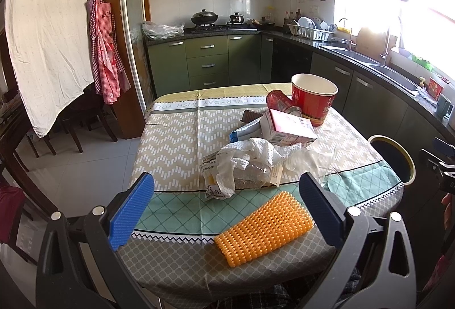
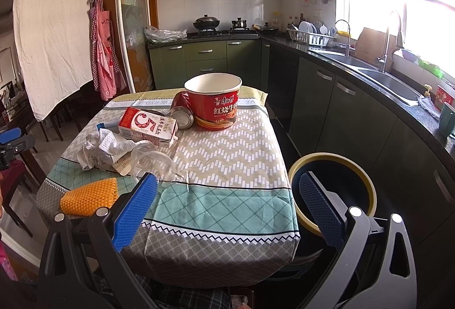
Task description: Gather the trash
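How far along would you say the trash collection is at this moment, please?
Nothing looks collected yet. Both tools, left and right, are open and empty. Still on the table: noodle cup, can, milk carton, crumpled paper towel, clear plastic cup. The bin waits beside it.

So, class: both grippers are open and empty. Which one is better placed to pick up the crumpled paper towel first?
Left gripper: the paper towel lies just beyond its open fingers; it sits off to the right gripper's left.
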